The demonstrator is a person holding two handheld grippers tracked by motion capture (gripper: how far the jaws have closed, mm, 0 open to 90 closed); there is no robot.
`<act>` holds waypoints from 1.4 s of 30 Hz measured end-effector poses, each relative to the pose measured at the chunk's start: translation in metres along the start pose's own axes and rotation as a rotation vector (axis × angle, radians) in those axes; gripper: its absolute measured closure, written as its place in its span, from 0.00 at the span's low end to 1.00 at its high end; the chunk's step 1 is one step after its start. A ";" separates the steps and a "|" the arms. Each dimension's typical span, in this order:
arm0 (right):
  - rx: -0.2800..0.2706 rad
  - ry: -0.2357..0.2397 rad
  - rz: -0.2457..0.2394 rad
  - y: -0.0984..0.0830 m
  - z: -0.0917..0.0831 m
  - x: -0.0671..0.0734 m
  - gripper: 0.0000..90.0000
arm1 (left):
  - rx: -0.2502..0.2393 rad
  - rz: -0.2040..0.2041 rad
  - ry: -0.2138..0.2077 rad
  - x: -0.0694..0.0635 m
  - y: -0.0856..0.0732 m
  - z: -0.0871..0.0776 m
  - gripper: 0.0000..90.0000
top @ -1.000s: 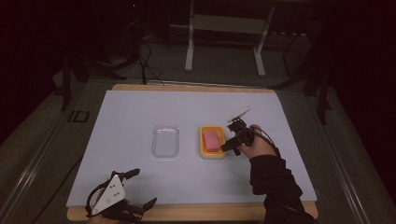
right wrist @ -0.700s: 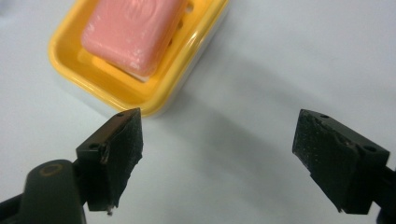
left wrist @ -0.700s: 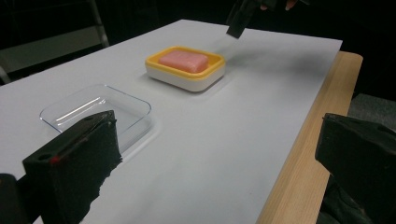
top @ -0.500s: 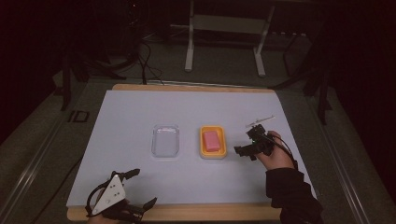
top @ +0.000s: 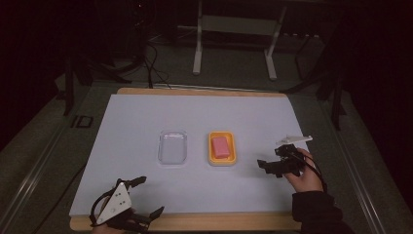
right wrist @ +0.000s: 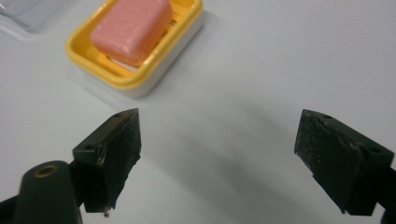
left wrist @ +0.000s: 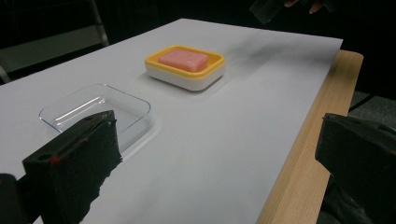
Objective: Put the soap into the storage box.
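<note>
Soap (top: 220, 146) — a pink bar — lies in a yellow soap dish (top: 222, 161) with a white base, near the middle of the white sheet (top: 146, 117) that covers the wooden tabletop (top: 204, 91). A clear plastic tray (top: 173, 147) sits just beside the dish, on its left in the high view, apart from it.

The right hand-held gripper (top: 267, 165) hovers to the right of the dish, held by a hand (top: 306, 176); its jaws stand wide apart and hold nothing. In the right gripper view the soap (right wrist: 131, 28) lies ahead of the jaws and off to their left, well clear of both.

The left hand-held gripper (top: 144, 197) rests at the tabletop's near edge, jaws spread wide and empty — the soap (left wrist: 183, 60) lies well beyond them.

No readable writing shows on the soap or dish.
</note>
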State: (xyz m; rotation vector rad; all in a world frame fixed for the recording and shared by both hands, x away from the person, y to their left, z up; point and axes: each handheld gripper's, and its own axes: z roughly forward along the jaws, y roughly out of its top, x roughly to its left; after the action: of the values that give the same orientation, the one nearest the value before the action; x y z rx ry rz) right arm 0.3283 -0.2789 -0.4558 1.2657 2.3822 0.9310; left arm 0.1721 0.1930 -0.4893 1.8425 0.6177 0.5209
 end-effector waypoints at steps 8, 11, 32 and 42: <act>-0.065 -0.019 -0.024 -0.020 -0.007 0.000 0.16 | 0.002 -0.001 -0.001 0.000 0.000 0.000 0.00; -0.097 -0.027 -0.027 -0.026 -0.011 0.002 0.16 | 0.002 -0.001 -0.001 0.000 0.000 0.000 0.00; -0.164 -0.013 -0.010 -0.067 -0.017 -0.002 0.16 | -0.001 0.003 -0.006 0.000 0.000 0.000 0.00; -0.183 -0.047 0.020 -0.074 -0.014 -0.014 0.16 | -0.002 -0.002 -0.010 0.002 0.000 -0.002 0.00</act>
State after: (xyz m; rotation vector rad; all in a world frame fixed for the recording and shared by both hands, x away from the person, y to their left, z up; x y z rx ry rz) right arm 0.2822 -0.3258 -0.4944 1.2294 2.1966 1.0851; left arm 0.1724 0.1955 -0.4888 1.8418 0.6121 0.5100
